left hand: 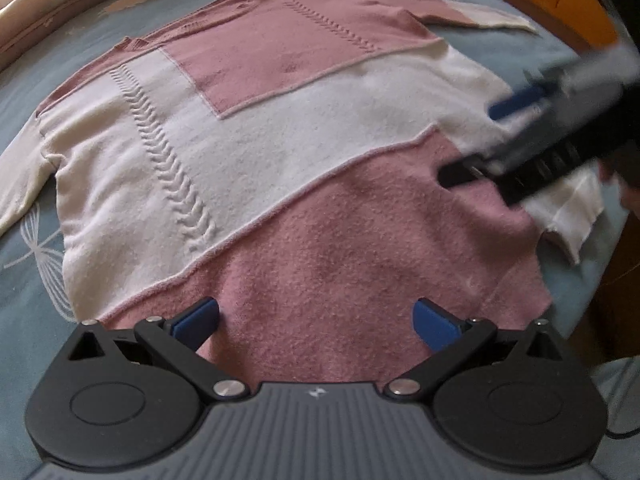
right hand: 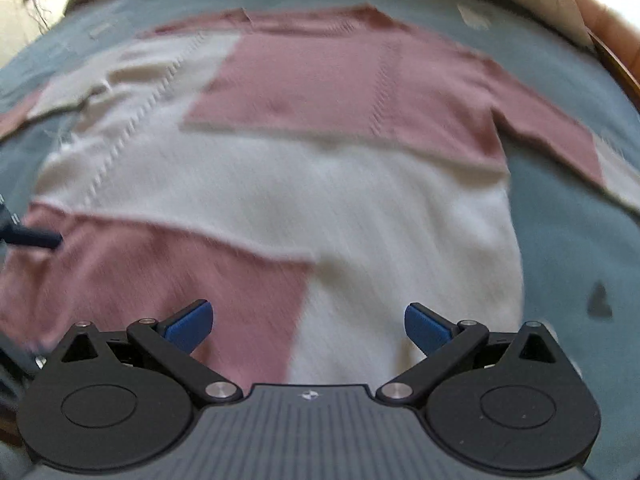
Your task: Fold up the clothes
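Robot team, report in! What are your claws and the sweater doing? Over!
Left claw open, empty, at the hem. Right claw open, empty. Sweater spread flat on the bed, unfolded. Nothing in the way.

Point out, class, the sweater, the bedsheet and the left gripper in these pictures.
sweater [left hand: 280,160]: left wrist view, on its white middle band.
bedsheet [right hand: 568,240]: right wrist view, bare blue part right of the sweater.
left gripper [left hand: 316,320]: left wrist view, midway between its open blue fingertips.

One sweater [left hand: 256,152] lies spread on one bed [left hand: 24,280] (pink and white patches, two sleeves out to the sides). Two tongs show: the left tongs [left hand: 316,322] and the right tongs [right hand: 309,325], each with two blue-padded fingers.
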Tool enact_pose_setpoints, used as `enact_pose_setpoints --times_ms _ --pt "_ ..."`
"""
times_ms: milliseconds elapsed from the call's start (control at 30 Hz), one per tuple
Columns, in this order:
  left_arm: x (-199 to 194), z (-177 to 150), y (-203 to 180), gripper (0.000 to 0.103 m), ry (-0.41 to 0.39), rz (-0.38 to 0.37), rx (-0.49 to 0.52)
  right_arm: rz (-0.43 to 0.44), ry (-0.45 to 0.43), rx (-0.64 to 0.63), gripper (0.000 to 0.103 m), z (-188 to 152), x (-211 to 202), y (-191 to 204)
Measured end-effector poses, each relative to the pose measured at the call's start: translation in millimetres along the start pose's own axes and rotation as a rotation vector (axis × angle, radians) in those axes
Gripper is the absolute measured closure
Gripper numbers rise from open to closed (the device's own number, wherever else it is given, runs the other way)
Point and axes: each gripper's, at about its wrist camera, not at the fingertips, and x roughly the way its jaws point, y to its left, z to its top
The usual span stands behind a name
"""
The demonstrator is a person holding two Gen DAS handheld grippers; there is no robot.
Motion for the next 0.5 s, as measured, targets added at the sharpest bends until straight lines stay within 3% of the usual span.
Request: enact_pose_setpoints --times_ms 200,433,500 --pt "-2 -8 3 0.001 0.024 -0.016 0.047 -0.018 0.004 -0.004 0.000 9 23 12" --pt "-8 -14 3 0.001 0.047 -0.023 0.088 0.001 0.080 -0.051 0.000 -33 0 19" --pt "-13 -7 2 0.001 0.021 -0.035 0.085 0.014 0.095 -0.045 0.000 -34 -7 17"
